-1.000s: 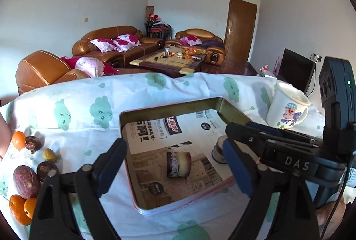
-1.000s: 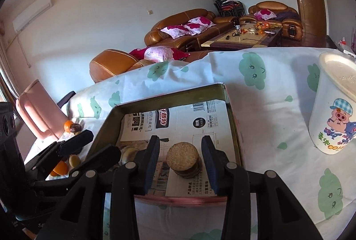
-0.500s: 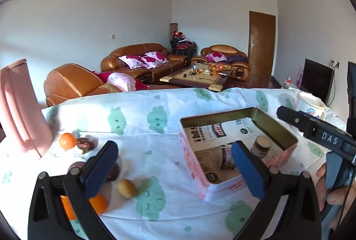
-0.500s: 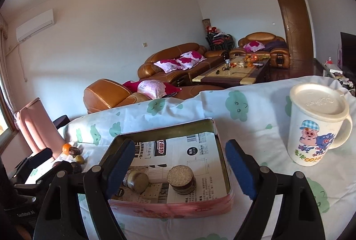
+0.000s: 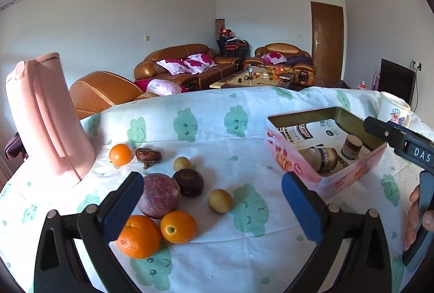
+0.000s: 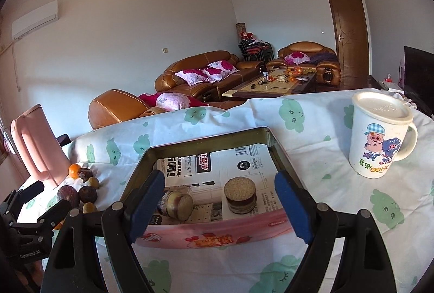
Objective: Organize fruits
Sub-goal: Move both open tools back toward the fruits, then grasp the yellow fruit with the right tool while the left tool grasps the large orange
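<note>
Because the fruit lies loose on the cloud-print tablecloth (image 5: 217, 135) at the left while the pink tin (image 5: 347, 179) stands well apart to the right, the left gripper (image 5: 211, 200) is aimed at the pile with its jaws spread to their widest and nothing between them, which suits taking a round fruit from the sides. In front of it lie 2 oranges (image 5: 157, 232) touching each other, a large purple fruit (image 5: 160, 195) just behind them, a dark round fruit (image 5: 189, 181) beside that, 2 small yellowish fruits (image 5: 219, 200) and, farther back, a small orange (image 5: 120, 154) next to a wrinkled dark fruit (image 5: 147, 155) near the pink jug (image 5: 48, 119). The right gripper (image 6: 219, 209) hovers at the tin's near wall, jaws apart and empty, having just been opening; in the tin, on its paper lining, 1 cylindrical item (image 6: 176, 204) lies on its side and a stack of round cakes (image 6: 240, 198) stands upright. The lidded mug (image 6: 379, 135) stands clear of the tin on the right.
</note>
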A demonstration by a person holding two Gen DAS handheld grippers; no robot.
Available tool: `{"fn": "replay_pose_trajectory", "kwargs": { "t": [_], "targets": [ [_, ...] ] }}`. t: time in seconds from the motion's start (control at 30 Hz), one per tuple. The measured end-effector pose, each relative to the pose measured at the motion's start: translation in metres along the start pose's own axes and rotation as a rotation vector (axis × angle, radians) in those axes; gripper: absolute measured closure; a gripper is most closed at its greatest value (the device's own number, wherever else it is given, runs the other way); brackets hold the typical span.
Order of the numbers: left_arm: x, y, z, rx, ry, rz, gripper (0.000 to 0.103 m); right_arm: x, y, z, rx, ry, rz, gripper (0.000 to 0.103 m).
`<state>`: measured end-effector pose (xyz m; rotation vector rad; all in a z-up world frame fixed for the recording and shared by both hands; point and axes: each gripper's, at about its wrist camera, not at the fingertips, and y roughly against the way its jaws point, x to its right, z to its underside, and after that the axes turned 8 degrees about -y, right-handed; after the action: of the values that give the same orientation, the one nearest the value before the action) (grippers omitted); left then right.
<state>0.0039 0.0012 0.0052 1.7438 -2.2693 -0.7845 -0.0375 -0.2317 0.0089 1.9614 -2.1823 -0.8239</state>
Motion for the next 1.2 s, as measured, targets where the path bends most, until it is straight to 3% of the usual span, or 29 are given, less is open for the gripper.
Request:
{"fn": "replay_pose_trajectory", "kwargs": {
  "t": [0.23,0.57,0.77,0.83,0.9,0.97,1.0,1.2],
  "targets": [
    [-0.029,0.003,0.008,-0.016,0.002,-0.014,0.0,-0.034,0.003,0.015,-0.022,0.014,-0.029,0.019],
    [-0.088,-0.005,0.022,-0.11,0.025,-0.019,0.0,-0.094,-0.007,0.035,-0.096,0.101,-0.108,0.019],
    [-0.115,-0.004,0.026,-0.134,0.048,-0.033,0.0,-0.136,-0.02,0.05,-0.192,0.206,-0.193,0.019],
    [-0.122,-0.002,0.027,-0.137,0.075,-0.006,0.0,-0.15,-0.027,0.055,-0.235,0.251,-0.208,0.019],
    [-0.124,-0.001,0.028,-0.141,0.08,0.025,0.0,-0.162,-0.041,0.06,-0.289,0.288,-0.204,0.022],
    [-0.122,-0.001,0.028,-0.146,0.068,0.04,0.0,-0.171,-0.055,0.063,-0.338,0.309,-0.199,0.041],
    [-0.12,-0.001,0.027,-0.151,0.057,0.043,0.0,-0.174,-0.063,0.063,-0.359,0.314,-0.186,0.044],
    [-0.105,-0.002,0.029,-0.179,-0.01,0.136,0.0,-0.179,-0.092,0.068,-0.471,0.29,-0.211,0.045]
  ]
}}
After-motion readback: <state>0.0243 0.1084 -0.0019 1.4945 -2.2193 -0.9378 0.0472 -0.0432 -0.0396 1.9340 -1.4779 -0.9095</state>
